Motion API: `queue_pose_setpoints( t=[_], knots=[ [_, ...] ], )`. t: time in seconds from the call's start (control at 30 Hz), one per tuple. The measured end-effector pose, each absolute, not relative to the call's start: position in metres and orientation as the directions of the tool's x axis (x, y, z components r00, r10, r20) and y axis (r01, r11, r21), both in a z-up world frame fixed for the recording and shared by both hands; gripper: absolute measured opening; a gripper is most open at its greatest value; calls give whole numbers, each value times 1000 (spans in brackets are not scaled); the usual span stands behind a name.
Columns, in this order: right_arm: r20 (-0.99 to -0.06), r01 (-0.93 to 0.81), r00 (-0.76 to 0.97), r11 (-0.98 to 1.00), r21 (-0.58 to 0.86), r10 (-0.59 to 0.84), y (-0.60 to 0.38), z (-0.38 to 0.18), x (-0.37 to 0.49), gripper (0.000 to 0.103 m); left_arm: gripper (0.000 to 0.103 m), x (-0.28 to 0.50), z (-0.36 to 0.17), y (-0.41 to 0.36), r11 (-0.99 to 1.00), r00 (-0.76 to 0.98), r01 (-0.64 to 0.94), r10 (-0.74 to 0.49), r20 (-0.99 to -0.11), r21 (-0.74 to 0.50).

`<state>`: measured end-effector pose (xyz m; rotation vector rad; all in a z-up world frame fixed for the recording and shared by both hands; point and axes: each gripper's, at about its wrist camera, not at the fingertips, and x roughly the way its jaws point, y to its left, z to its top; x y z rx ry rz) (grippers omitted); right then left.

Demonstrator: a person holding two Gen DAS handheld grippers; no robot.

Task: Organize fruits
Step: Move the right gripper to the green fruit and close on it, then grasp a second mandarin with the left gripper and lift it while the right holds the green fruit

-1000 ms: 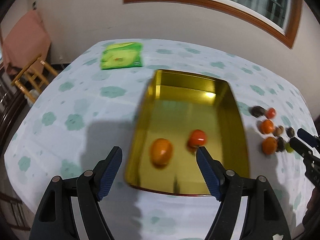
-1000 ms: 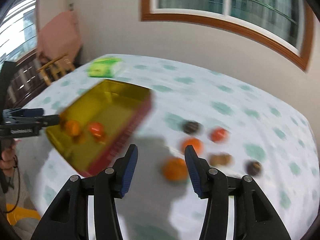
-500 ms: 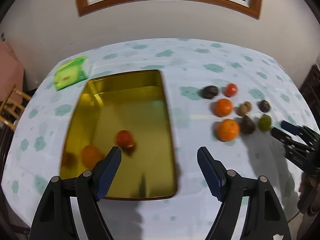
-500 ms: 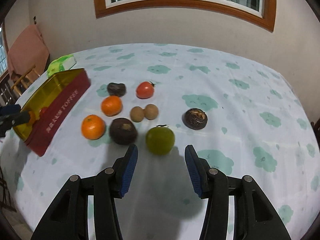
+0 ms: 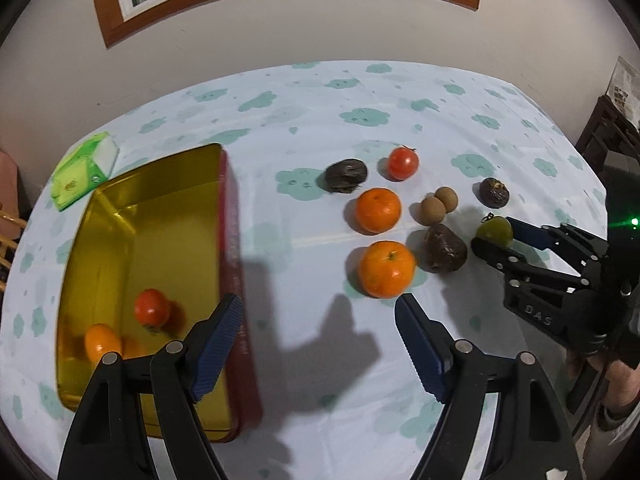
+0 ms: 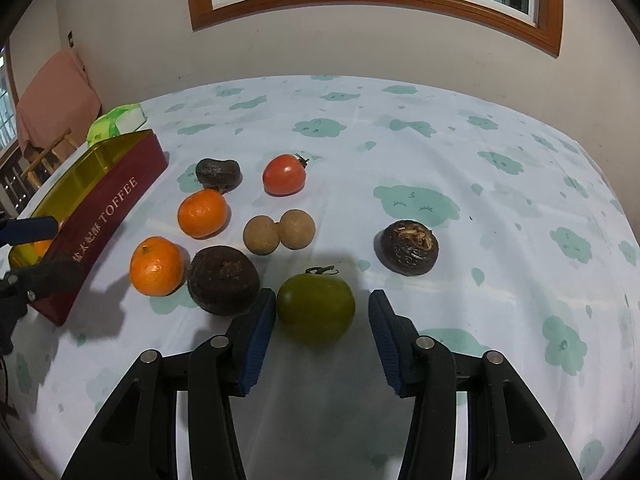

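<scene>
On the far left of the surface (image 5: 304,92) sits a green packet (image 5: 82,170), and just beside it the gold tin (image 5: 120,208) with its red side wall. Inside the tin, near its close end, lie a small orange (image 5: 102,342) and a red tomato (image 5: 151,307).

Your left claw (image 5: 318,350) hangs over the bare cloth between the tin and the loose fruit, its jaws wide apart and holding nothing.

To the right, the fruit lies in a loose cluster: a dark fruit (image 6: 218,174) and a second red tomato (image 6: 284,175) at the back, two oranges (image 6: 203,213) (image 6: 157,266) one behind the other on the tin's side, two small brown balls (image 6: 278,232) touching each other in the middle, and a dark round fruit (image 6: 223,280) nearer you.

Your right claw (image 6: 322,312) straddles the green tomato (image 6: 316,308), jaws closing; the left pad is about touching it, the right pad stands clear.

Furthest right, apart from the rest, rests another dark fruit (image 6: 409,246).
</scene>
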<state>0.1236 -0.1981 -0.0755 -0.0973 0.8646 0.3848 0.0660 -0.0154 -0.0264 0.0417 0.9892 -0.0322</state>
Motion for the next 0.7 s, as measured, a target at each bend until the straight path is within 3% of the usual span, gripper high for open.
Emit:
queue_pose_setpoints(
  t=[0.03, 0.7],
  knots=[
    [-757, -370, 582, 926, 79, 297, -198, -76, 124, 39, 76, 68, -28, -17, 999, 548, 48, -7, -836, 23],
    [-770, -190, 616, 980, 60, 167, -258, -81, 130, 39, 74, 100, -56, -33, 997, 514, 56, -67, -855, -45]
  ],
)
